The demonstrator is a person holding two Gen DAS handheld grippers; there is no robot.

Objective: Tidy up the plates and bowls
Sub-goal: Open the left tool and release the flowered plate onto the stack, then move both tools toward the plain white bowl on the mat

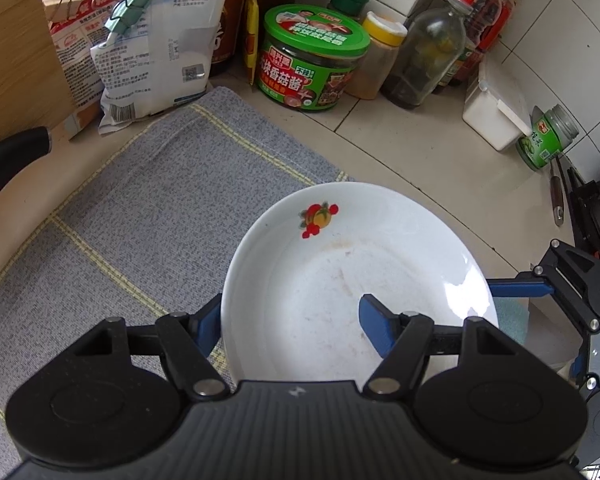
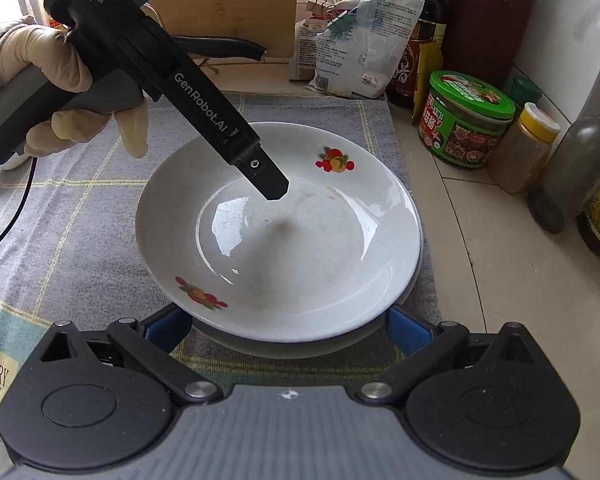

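A white plate [image 1: 360, 264] with fruit prints lies over a grey checked cloth [image 1: 160, 208]. My left gripper [image 1: 292, 328] is shut on its rim, one blue finger under the outside and the other inside the dish. From the right wrist, that plate [image 2: 300, 240] sits on top of a second white dish [image 2: 300, 346], of which only the near edge shows. The left gripper's dark finger [image 2: 268, 178] reaches into the plate. My right gripper [image 2: 288, 330] stands open, its blue fingers spread wide on either side of the lower dish, below the top plate's near rim.
Behind the cloth stand a green-lidded jar [image 1: 314, 58], a yellow-capped spice jar [image 1: 376, 56], bottles [image 1: 428, 52], clipped bags [image 1: 152, 40] and a white box [image 1: 494, 116]. A black knife handle [image 1: 12, 152] lies at left. A gloved hand [image 2: 52, 80] holds the left gripper.
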